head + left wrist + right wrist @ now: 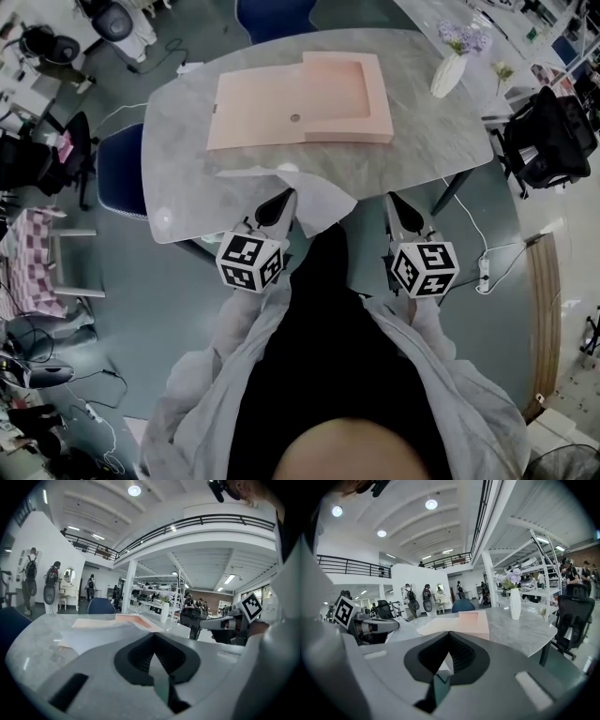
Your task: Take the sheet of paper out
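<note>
The sheet of paper (314, 195) lies at the near edge of the desk (187, 122), before the pink tray (300, 98). The left claw (277, 206), at the sheet's edge, and the right claw (401, 208) are both pressed together.

Sheet of paper (323, 202): 1 corner hidden under left gripper (281, 199) tip, apparently pinched there.
</note>
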Action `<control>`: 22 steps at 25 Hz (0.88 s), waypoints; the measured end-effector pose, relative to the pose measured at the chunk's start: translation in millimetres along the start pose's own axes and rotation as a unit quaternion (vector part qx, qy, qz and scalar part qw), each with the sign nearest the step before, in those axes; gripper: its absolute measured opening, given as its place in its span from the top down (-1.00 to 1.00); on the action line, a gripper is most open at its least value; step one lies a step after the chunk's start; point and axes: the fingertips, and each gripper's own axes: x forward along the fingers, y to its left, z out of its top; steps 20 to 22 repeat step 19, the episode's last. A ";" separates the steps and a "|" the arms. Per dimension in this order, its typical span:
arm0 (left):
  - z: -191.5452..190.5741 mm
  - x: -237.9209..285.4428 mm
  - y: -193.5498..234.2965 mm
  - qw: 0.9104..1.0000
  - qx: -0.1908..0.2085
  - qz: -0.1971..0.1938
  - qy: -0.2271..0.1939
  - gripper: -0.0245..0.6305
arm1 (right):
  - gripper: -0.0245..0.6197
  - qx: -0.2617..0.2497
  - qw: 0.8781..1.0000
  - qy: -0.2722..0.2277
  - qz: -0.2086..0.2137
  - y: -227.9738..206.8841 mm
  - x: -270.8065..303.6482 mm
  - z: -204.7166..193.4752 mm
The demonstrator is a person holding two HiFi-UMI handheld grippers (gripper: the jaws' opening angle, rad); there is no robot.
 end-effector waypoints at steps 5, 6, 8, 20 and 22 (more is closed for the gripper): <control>-5.5 -4.1 -0.9 1.000 -0.003 0.000 0.001 0.92 | 0.89 -0.003 1.000 0.001 0.001 6.1 -3.6 -4.6; -6.3 -4.8 -0.8 1.000 -0.004 0.000 0.001 0.92 | 0.89 -0.003 1.000 0.001 0.002 7.6 -4.0 -5.5; -7.0 -6.3 -0.9 1.000 -0.006 -0.002 0.001 0.92 | 0.89 -0.003 1.000 0.003 0.002 10.8 -5.4 -6.7; -5.4 -7.8 8.1 1.000 -0.017 -0.006 -0.001 0.92 | 0.89 -0.005 1.000 0.006 0.005 22.3 -0.1 -5.9; -5.4 -7.8 8.1 1.000 -0.017 -0.006 -0.001 0.92 | 0.89 -0.005 1.000 0.006 0.005 22.3 -0.1 -5.9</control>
